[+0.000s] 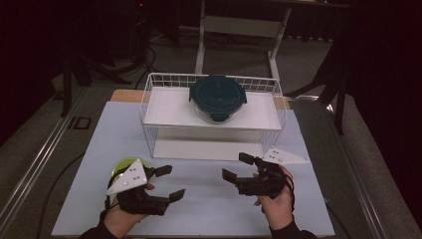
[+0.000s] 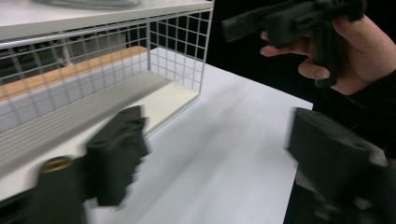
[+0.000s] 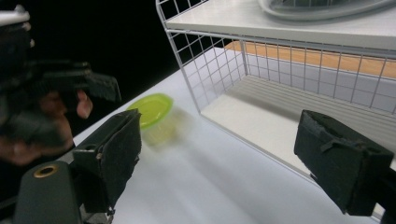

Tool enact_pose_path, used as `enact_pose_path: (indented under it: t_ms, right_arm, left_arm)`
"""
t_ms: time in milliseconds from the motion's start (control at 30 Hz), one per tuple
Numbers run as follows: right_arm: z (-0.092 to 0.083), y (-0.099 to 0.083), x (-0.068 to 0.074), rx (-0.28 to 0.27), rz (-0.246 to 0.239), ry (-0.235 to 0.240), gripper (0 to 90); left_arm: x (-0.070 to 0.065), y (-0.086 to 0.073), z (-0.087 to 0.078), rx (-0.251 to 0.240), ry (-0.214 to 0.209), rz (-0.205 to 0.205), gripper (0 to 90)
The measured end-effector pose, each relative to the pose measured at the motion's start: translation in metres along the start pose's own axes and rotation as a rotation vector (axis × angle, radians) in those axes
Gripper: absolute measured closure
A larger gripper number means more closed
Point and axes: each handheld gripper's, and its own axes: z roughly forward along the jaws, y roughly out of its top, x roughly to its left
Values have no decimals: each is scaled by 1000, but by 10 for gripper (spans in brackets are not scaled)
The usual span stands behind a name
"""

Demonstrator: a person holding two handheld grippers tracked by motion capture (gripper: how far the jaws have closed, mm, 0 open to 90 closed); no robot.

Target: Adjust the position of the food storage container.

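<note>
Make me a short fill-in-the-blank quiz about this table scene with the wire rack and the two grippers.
1. The round container with the dark lid sits on the rack's ____ shelf.
2. The small dish beside the left gripper is ____ in colour.
3. Both the left gripper and the right gripper have their jaws ____, with nothing between them.

Missing words: top; green; open

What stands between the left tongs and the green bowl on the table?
Nothing visible. The green bowl sits on the white table right beside the left tongs, whose jaws stand open and empty. The wire rack is farther back.
</note>
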Motion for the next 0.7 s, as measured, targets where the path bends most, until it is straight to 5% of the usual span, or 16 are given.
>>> enact_pose_path:
  t_ms: [167, 500, 700]
  right_arm:
    - [-10, -11, 2, -27, -35, 15, 145]
    - [-24, -26, 4, -47, -57, 35, 147]
    - [-27, -37, 2, -40, -47, 43, 147]
  left_arm:
    - [16, -5, -23, 15, 59, -3, 527]
    - [50, -32, -62, 90, 317, -49, 894]
    - [74, -56, -74, 116, 401, -73, 900]
